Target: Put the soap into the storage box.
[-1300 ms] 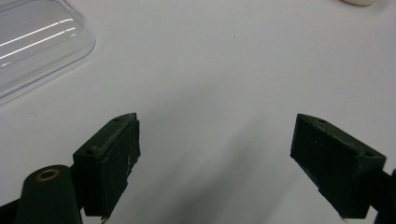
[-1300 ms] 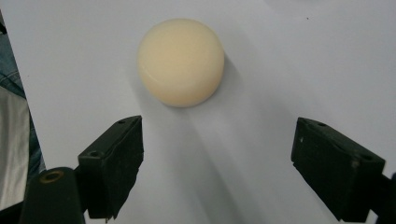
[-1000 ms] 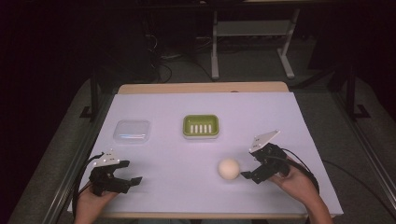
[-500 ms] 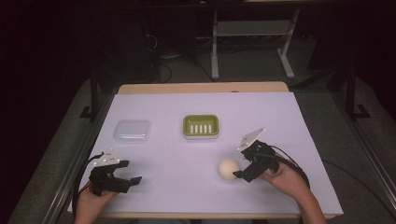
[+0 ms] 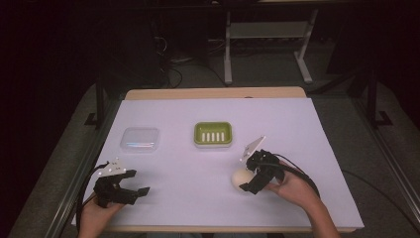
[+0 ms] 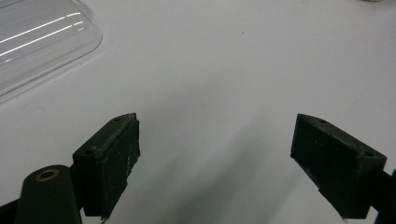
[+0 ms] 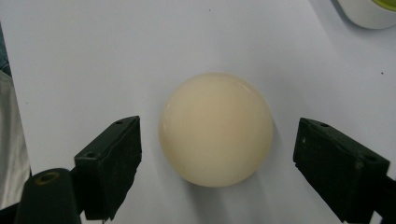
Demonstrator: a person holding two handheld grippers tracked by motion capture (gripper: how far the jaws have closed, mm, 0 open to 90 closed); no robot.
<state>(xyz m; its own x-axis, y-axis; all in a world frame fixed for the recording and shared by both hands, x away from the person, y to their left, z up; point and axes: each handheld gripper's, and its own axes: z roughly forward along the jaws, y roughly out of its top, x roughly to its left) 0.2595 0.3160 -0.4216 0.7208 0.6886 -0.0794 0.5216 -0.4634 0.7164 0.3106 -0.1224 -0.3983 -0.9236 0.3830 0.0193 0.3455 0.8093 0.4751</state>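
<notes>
A cream-coloured ball (image 5: 238,179) lies on the white table sheet (image 5: 307,134), right of centre near the front. My right gripper (image 5: 246,177) is open, its jaws standing either side of the ball (image 7: 215,128) with gaps on both sides and no contact. A person's hand holds that gripper from the right. At the front left, my left gripper (image 5: 139,182) rests low over the sheet, open (image 6: 217,123) with nothing between its jaws.
A green slotted soap dish (image 5: 212,134) on a white base sits mid-table; its corner (image 7: 369,11) shows at the top right of the right gripper view. A clear plastic lid (image 5: 140,139) lies left of the dish, just ahead of the left gripper (image 6: 37,42).
My right gripper has moved left to the ball, and its jaws now flank it. The ball and the left gripper have stayed put.
</notes>
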